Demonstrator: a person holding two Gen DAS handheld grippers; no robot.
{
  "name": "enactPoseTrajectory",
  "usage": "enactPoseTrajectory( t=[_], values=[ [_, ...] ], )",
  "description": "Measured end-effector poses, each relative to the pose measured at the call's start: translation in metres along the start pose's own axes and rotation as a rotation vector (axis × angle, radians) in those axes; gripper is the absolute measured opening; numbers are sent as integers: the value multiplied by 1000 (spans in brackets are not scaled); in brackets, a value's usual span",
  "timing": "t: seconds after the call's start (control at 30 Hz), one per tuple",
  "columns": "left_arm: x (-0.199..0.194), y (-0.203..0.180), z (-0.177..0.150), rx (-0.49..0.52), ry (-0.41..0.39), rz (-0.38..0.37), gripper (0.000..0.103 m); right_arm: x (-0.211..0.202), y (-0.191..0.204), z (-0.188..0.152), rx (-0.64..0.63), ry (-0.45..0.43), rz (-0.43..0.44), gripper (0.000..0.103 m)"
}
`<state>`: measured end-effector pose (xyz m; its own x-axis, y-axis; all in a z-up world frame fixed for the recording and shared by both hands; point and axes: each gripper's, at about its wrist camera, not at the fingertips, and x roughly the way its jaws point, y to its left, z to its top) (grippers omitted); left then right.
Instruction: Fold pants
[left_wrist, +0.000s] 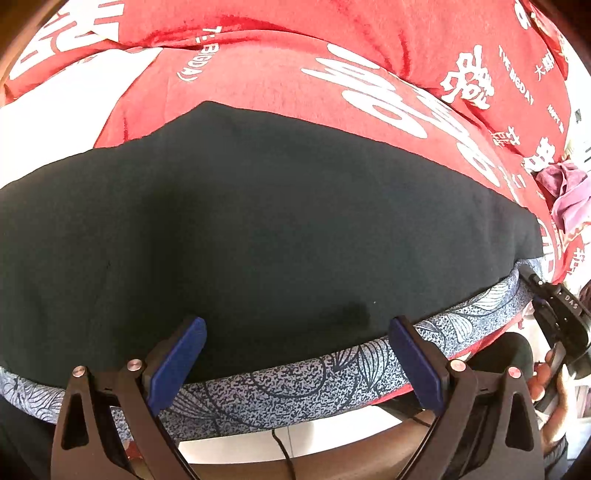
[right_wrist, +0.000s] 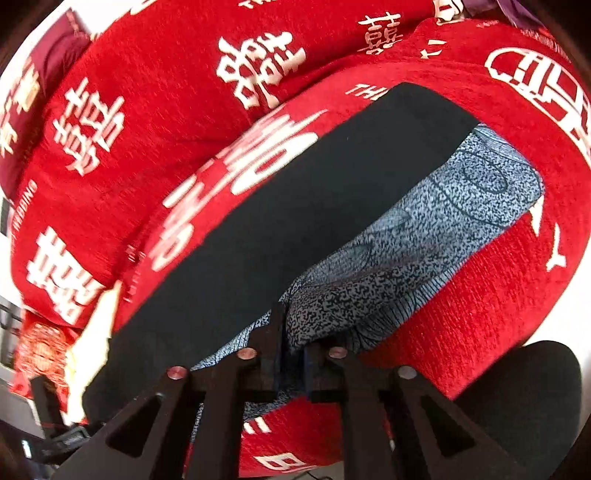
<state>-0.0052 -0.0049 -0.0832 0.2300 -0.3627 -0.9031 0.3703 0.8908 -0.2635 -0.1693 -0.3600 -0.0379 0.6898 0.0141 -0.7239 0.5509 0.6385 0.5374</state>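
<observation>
From my left wrist camera, the dark navy fabric pants with a blue-grey leaf-patterned waistband (left_wrist: 258, 221) lie spread flat on the red plush blanket printed with white characters (left_wrist: 280, 70), filling the view from nine o'clock to three o'clock. The patterned waistband curves across just in front of my left tongs (left_wrist: 297, 341), running from eight o'clock up to three o'clock. Those left tongs stand spread wide, their blue pads (left_wrist: 184, 354) over the dark cloth near the waistband and pinching nothing; I cannot tell whether they touch the fabric.

At four o'clock in that view, a person's hand (left_wrist: 550, 384) holds the other black tool.

From my right wrist camera, the pants (right_wrist: 295, 206) stretch away from the right tongs (right_wrist: 290, 354) toward one o'clock. The right tongs are pressed together, pinching a bunched fold of the patterned waistband, which lifts slightly off the blanket (right_wrist: 147, 74) there.
</observation>
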Motion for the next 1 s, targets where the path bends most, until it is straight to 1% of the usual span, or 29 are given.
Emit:
enactPoseTrajectory(
  t=[0.07, 0.1, 0.13, 0.17, 0.2, 0.23, 0.27, 0.33, 0.37, 0.4, 0.43, 0.47, 0.5, 0.53, 0.57, 0.6, 0.67, 0.7, 0.77, 0.83, 0.87, 0.9, 0.93, 0.97, 1.0],
  values=[
    [-4, -3, 1, 7, -14, 7, 98, -1, -5, 6, 23, -11, 16, 18],
    [-6, -5, 1, 15, -20, 9, 98, -4, -13, 10, 47, -27, 32, 23],
    [-9, -10, 1, 33, -28, 9, 98, -6, -20, 13, 70, -38, 44, 34],
    [-10, -15, 2, 49, -33, 9, 98, -8, -29, 18, 112, -56, 53, 40],
    [-12, -21, 2, 72, -37, 9, 98, -8, -35, 20, 139, -67, 55, 52],
    [-12, -26, 3, 88, -39, 8, 98, -10, -42, 24, 163, -83, 63, 59],
    [-10, -31, 4, 104, -36, 7, 98, -11, -50, 29, 182, -107, 81, 61],
    [-4, -41, 6, 121, -22, 3, 98, -10, -62, 37, 203, -113, 93, 61],
    [-2, -44, 7, 124, -18, 5, 98, -8, -69, 42, 209, -113, 122, 58],
    [0, -48, 8, 132, -14, 10, 98, -7, -73, 45, 206, -108, 135, 38],
    [1, -51, 8, 138, -12, 12, 98, -6, -76, 49, 204, -102, 131, 11],
    [1, -56, 9, 147, -13, 12, 98, -8, -77, 54, 199, -99, 125, 9],
    [1, -60, 10, 155, -18, 10, 98, -12, -76, 58, 190, -106, 133, 9],
    [-1, -65, 10, 170, -26, 9, 98, -19, -70, 62, 155, -120, 132, 9],
    [-1, -68, 11, 177, -31, 10, 98, -26, -60, 64, 93, -140, 113, 9],
    [-1, -71, 12, 183, -33, 14, 98, -36, -41, 64, -17, -172, 73, 9],
    [3, -75, 12, 186, -25, 22, 98, -46, -16, 62, -162, -214, 14, 9],
    [6, -76, 13, 185, -16, 27, 98, -46, -17, 62, -166, -210, 6, 9],
    [12, -77, 12, 179, -2, 30, 98, -33, -34, 61, -103, -167, -20, 9],
    [18, -77, 11, 167, 19, 31, 98, -5, -71, 57, 19, -64, -76, 7],
    [20, -77, 10, 168, 24, 37, 98, 4, -85, 55, 53, -33, -49, 7],
    [21, -78, 10, 173, 23, 43, 98, 0, -94, 54, 82, -60, 3, 8],
    [20, -78, 10, 179, 20, 46, 98, -2, -95, 57, 84, -47, 4, 17],
    [20, -79, 10, 179, 18, 44, 98, -5, -94, 59, 79, -38, -7, 24],
    [20, -80, 11, 176, 16, 39, 98, -11, -93, 62, 68, -39, -57, 42]
  ],
)
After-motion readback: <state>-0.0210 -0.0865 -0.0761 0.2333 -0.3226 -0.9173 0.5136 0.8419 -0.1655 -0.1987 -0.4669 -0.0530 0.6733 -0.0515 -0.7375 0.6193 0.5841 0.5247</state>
